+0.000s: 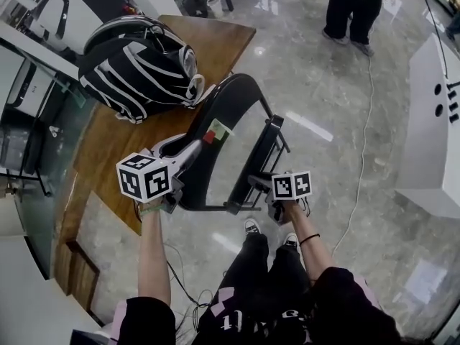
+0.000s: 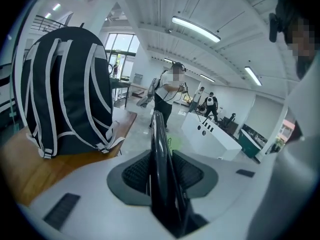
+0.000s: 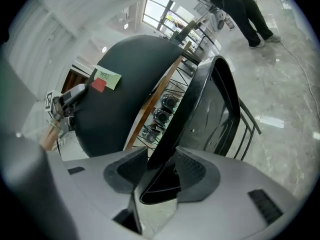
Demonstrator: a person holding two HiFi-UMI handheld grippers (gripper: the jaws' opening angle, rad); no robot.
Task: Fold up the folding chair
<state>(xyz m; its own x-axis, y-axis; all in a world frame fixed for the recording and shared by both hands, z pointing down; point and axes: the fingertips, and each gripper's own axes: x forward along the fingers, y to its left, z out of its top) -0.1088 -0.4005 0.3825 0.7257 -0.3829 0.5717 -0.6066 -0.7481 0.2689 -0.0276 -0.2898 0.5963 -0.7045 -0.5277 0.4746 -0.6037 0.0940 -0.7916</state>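
Note:
The black folding chair hangs off the floor between my two grippers, beside the wooden table. Its rounded backrest carries a green note and a red tag. My left gripper is shut on a thin black edge of the chair, which runs upright between its pads. My right gripper is shut on the black edge of the seat panel, and that edge slants up through its pads. The metal frame bars show at the right of the chair.
A black backpack with white stripes lies on the table close to the chair's left side. A person stands at the far end of the glossy floor. A white counter stands to the right and a cable trails across the floor.

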